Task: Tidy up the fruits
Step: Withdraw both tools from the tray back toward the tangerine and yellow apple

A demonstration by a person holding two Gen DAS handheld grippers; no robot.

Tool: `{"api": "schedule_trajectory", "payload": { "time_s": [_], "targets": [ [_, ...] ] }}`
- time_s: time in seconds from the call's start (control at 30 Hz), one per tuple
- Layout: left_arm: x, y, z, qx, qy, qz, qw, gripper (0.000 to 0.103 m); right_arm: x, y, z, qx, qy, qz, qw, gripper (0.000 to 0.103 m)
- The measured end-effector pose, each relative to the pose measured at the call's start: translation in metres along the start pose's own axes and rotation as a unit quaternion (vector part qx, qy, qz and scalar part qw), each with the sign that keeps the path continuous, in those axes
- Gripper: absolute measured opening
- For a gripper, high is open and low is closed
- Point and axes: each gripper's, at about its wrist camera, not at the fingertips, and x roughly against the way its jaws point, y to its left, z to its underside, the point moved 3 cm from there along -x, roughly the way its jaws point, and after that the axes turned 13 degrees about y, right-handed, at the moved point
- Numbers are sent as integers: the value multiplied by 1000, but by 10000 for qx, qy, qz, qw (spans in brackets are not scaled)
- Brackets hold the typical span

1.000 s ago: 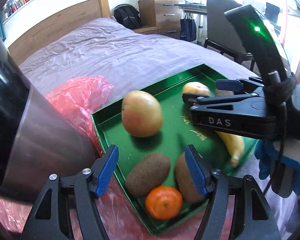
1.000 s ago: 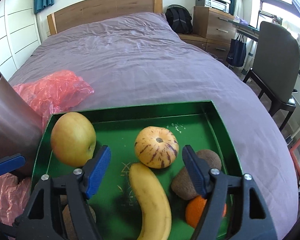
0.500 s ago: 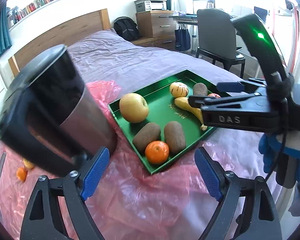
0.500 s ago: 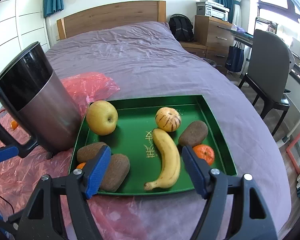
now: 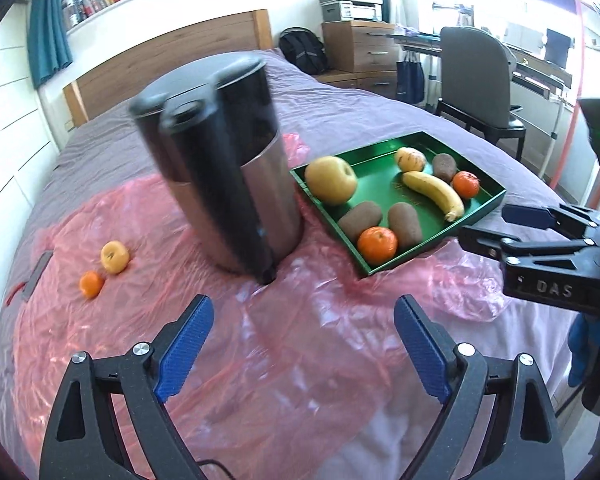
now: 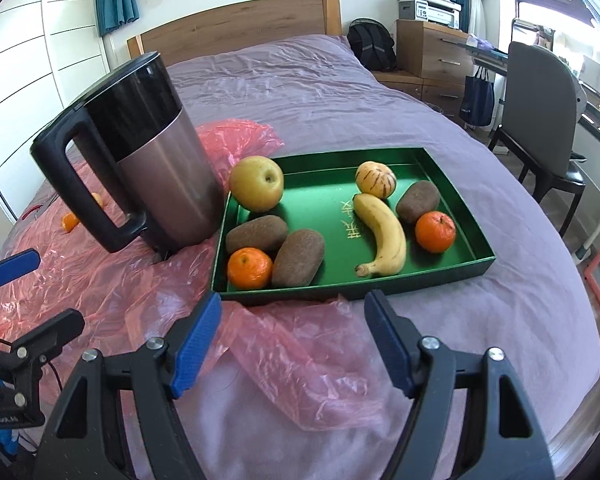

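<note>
A green tray lies on the bed and holds an apple, a striped melon, a banana, kiwis and two oranges. A small orange and a yellow fruit lie loose on the red plastic at the left. My left gripper is open and empty, over the plastic in front of the kettle. My right gripper is open and empty, in front of the tray's near edge; it also shows in the left wrist view.
A steel and black kettle stands left of the tray, close against it. Red plastic sheet covers the near bed. A chair, dresser and backpack stand to the right of the bed.
Both grippers have pulled back and up from the tray, so the whole tray and kettle show. The left view has swung left, bringing the loose fruits into sight.
</note>
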Motion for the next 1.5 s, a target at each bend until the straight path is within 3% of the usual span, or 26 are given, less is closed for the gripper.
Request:
{"api": "schedule_trajectory", "payload": {
  "time_s": [0.53, 0.97, 1.5],
  "targets": [
    [25, 79, 59, 906, -89, -394, 9951, 95, 22, 82, 44, 400, -18, -259, 9989, 89],
    [31, 150, 96, 1539, -94, -554, 9865, 95, 28, 150, 47, 846, -14, -411, 9956, 89],
    [-6, 253, 121, 2308, 153, -721, 9702, 95, -16, 248, 20, 1624, 184, -753, 9837, 89]
  ]
}}
